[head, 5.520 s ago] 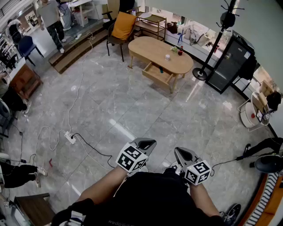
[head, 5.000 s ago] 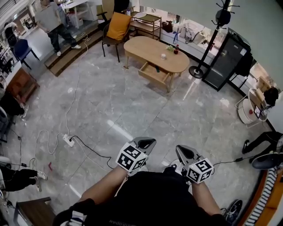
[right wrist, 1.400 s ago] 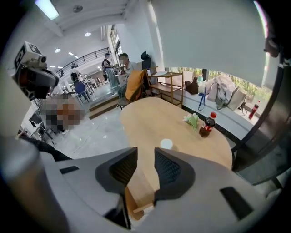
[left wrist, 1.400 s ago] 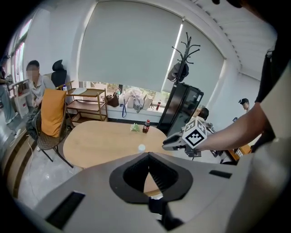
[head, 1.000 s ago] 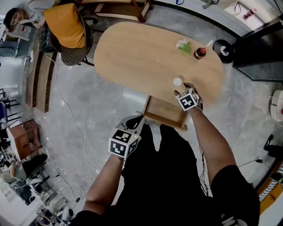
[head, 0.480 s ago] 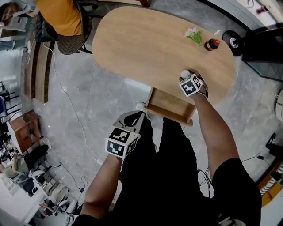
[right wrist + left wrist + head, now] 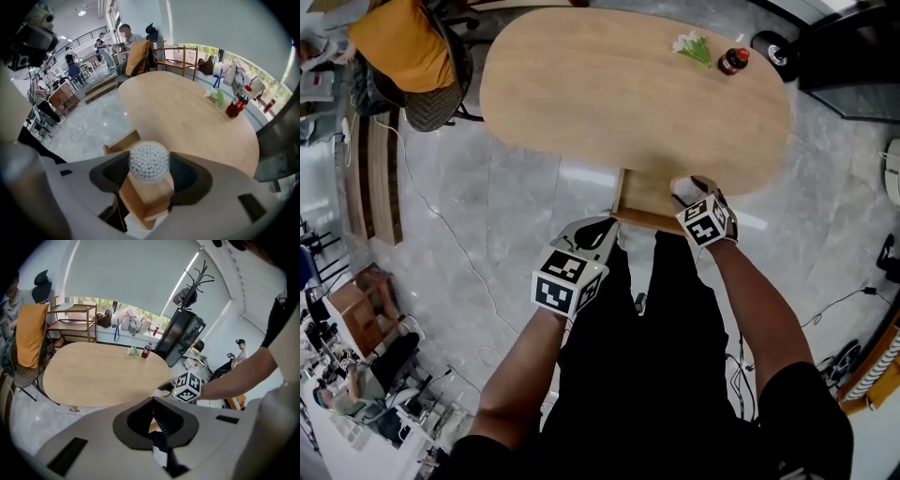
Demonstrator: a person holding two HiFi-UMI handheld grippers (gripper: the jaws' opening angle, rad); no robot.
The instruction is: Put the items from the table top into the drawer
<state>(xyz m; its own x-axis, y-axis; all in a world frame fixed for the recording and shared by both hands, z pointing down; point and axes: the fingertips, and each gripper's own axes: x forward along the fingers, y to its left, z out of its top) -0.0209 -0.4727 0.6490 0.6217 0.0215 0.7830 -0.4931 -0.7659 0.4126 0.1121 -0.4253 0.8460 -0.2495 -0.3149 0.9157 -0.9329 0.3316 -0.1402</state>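
Right gripper view: right tongs (image 7: 149,163) pinch a round tub of white beads (image 7: 148,157) over the open drawer (image 7: 121,143) (not yet released). Left tongs (image 7: 152,401) are pressed together, empty. A bottle (image 7: 236,105) and a green sprig (image 7: 216,97) are left on the surface (image 7: 187,122).

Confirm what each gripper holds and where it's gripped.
Right gripper: round tub of cotton swabs, pinched across its sides by the fingers. Left gripper: shut, nothing held.
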